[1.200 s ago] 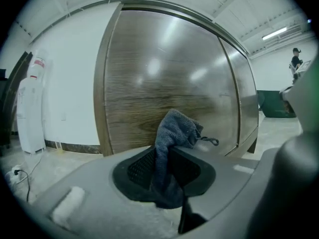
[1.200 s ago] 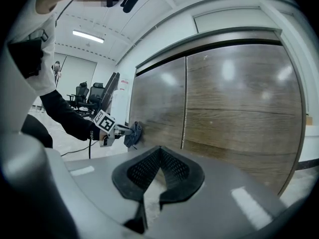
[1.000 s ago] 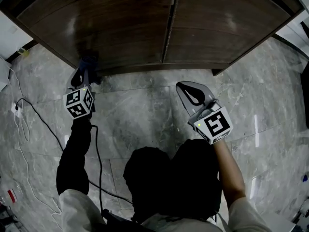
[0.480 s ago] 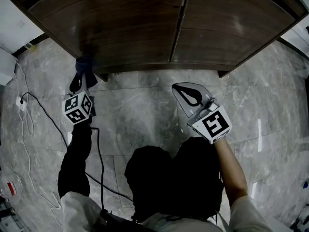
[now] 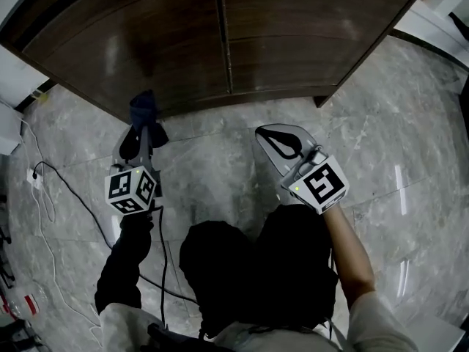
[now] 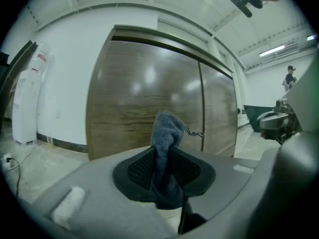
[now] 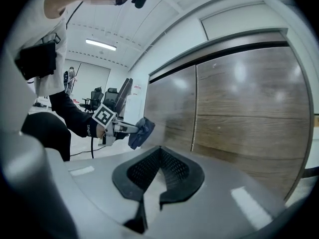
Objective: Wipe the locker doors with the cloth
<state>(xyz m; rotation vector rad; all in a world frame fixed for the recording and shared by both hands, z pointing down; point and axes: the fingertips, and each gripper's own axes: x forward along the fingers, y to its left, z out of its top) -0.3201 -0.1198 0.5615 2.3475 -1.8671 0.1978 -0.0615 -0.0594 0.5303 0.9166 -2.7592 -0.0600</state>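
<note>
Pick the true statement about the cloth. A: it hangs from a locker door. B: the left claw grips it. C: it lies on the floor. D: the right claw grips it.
B: the left gripper view shows the cloth pinched in the left claw, while the right claw holds nothing.

Grey marble floor tiles [image 5: 220,160] lie below. Left of the left fingers [image 6: 137,169], a white water dispenser [image 6: 24,103] stands against a white wall [image 6: 65,73]. Far left of the right fingers [image 7: 172,171], office chairs [image 7: 95,99] sit under a ceiling strip light [image 7: 100,44].
</note>
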